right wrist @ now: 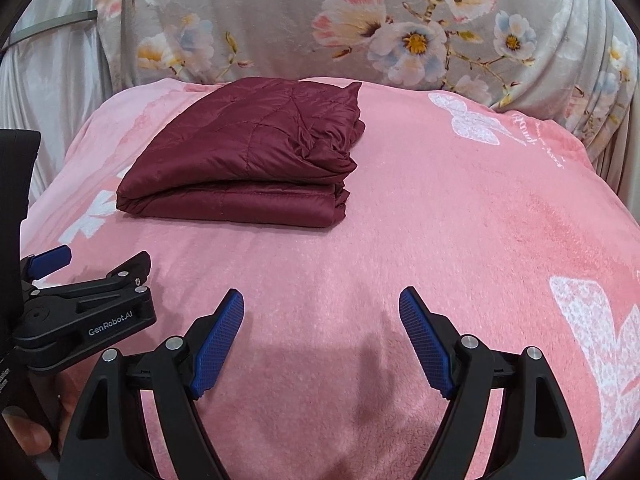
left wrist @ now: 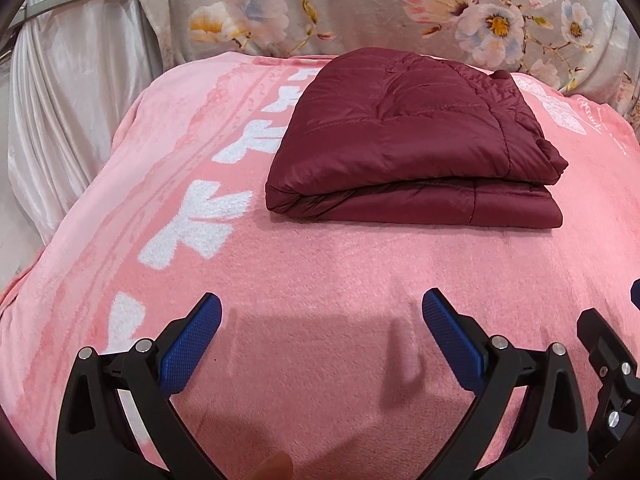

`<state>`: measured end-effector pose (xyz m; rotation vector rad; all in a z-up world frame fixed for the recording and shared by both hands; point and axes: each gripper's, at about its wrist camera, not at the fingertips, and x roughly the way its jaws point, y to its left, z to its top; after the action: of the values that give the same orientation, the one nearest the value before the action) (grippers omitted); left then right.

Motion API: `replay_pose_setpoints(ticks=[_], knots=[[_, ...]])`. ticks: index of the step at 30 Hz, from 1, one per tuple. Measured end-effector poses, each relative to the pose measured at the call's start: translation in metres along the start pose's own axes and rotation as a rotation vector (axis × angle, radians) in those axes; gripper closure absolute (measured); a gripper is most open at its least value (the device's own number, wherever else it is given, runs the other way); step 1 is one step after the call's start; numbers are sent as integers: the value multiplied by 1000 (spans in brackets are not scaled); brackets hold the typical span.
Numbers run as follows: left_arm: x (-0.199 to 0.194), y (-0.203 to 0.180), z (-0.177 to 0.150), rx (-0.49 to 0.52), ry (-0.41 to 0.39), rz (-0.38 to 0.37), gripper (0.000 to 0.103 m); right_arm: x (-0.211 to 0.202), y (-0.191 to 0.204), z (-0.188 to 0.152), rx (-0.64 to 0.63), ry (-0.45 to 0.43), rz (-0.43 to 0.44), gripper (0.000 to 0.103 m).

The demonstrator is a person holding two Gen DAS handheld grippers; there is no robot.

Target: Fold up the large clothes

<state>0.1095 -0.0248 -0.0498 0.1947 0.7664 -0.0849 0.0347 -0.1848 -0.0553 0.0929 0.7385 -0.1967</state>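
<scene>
Two grippers, left gripper & right gripper, fingers apart, maroon jacket folded

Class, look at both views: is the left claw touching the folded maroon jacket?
Apart. The left wrist view shows the open left claw with bare pink blanket between its fingertips and the folded maroon jacket.

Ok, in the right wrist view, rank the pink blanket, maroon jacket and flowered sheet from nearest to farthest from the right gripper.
1. Pink blanket, directly under the right gripper.
2. Maroon jacket, folded, ahead and left.
3. Flowered sheet, hanging behind the bed.
</scene>
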Motion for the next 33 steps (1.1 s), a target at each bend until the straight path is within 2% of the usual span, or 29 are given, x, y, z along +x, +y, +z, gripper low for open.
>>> replay_pose_setpoints(ticks=[33], knots=[[-11,-1,0,2,-57,13,5,0,1,0,-7,-1,0,25]])
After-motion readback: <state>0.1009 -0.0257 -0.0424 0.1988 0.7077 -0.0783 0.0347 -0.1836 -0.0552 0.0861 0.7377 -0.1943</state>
